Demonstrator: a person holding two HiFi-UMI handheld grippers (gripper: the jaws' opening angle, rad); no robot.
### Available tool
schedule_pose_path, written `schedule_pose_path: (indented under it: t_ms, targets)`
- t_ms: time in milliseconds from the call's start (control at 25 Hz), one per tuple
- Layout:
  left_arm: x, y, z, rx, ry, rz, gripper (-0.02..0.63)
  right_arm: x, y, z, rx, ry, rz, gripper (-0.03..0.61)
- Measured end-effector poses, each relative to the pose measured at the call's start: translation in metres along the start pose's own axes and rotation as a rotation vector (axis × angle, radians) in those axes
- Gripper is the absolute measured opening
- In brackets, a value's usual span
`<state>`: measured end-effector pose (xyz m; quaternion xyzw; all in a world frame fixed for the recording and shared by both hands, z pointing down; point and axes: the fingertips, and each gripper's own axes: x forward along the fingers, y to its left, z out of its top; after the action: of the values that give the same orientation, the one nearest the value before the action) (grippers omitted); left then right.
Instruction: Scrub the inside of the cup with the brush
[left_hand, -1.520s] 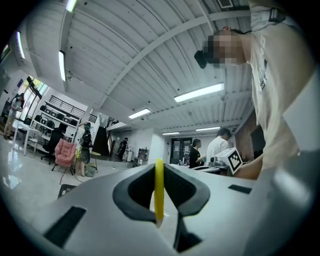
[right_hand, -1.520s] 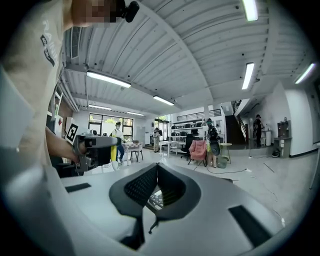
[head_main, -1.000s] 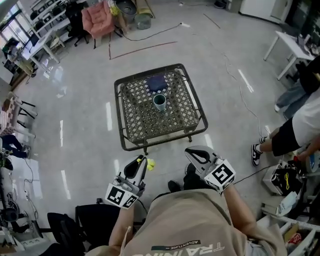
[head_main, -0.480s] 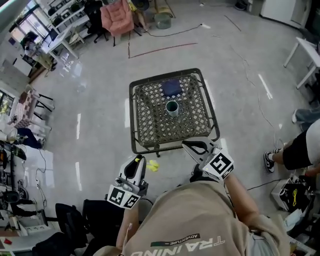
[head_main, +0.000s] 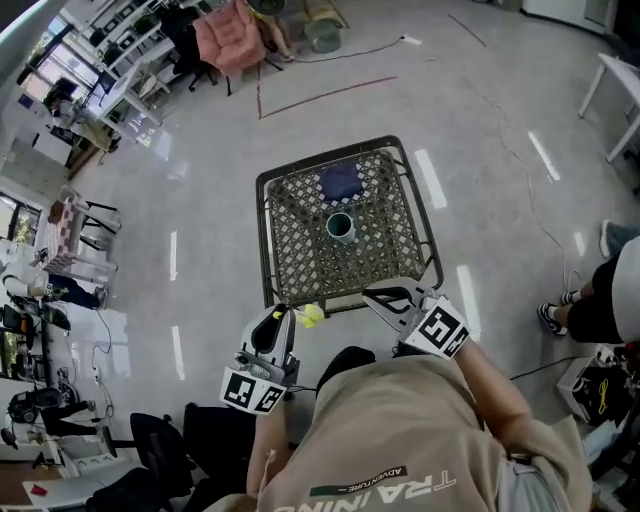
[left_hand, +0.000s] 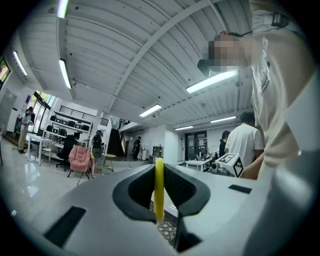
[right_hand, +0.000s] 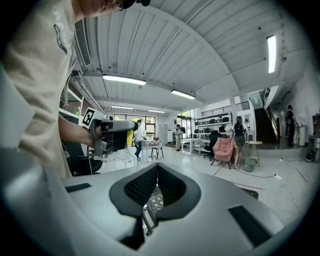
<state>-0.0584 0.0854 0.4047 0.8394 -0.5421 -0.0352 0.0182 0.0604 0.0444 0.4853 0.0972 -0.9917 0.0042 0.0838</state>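
the left gripper (head_main: 283, 318) is clamping a slim yellow brush (left_hand: 158, 190) between its dark pads, the right gripper (head_main: 380, 296) is keeping ribbed jaws pressed together on nothing, and the round teal cup (head_main: 340, 227) is standing upright mid-way on the square woven-lattice table (head_main: 262, 240).

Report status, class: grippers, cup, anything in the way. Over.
Left gripper shut on brush. Right gripper shut, empty. Cup upright on table, untouched, dark cloth beyond it. Nothing in the way.
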Motion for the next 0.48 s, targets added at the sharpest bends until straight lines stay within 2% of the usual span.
schedule_pose_path:
  t_ms: [240,480]
  targets:
    - [0.011,0.015,0.015,0.007,0.016,-0.017,0.055,-0.003,-0.027,-0.001,0.037,-0.023,-0.054,0.017]
    - [0.022,0.040,-0.003,-0.037,0.010,-0.051,0.055,0.017,-0.042,-0.015,0.095,-0.026,-0.149,0.017]
